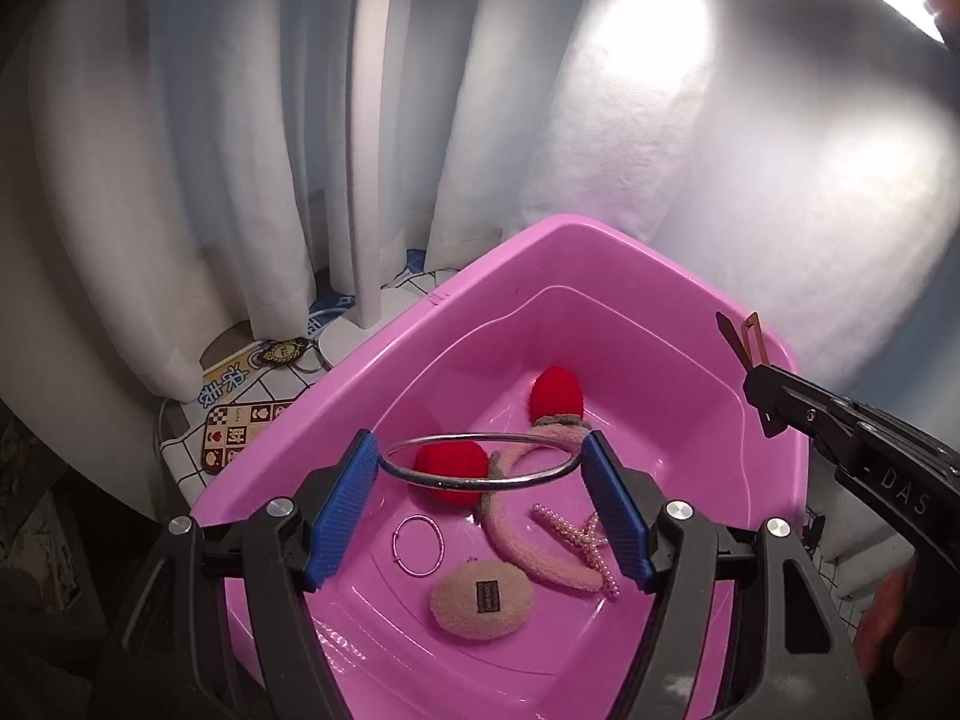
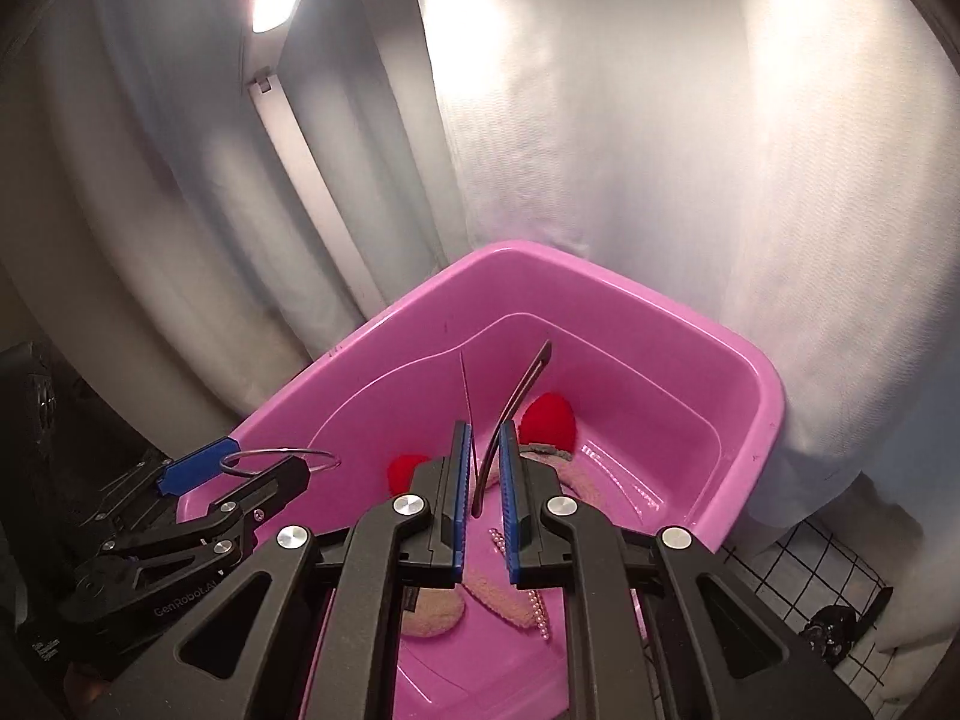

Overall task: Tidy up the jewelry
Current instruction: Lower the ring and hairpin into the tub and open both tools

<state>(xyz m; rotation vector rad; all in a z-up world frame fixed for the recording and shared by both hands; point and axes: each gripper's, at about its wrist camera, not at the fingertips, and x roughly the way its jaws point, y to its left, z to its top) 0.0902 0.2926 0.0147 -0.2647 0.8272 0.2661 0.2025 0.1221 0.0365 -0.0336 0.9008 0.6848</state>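
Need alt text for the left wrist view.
The left gripper holds a silver bangle above a pink tub containing a red pom-pom headband, pearl clip, thin ring and fuzzy beige pouch.

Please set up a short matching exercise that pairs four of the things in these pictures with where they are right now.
Things:
1. silver bangle
2. hair clip
3. small ring
4. round plush pad

Places:
A. pinched in the right gripper, over the pink tub
B. flat on the tub floor, beside the bead string
C. spanning the left gripper pads, above the tub
D. on the tub floor, nearest the left wrist camera

Pairs: 1-C, 2-A, 3-B, 4-D
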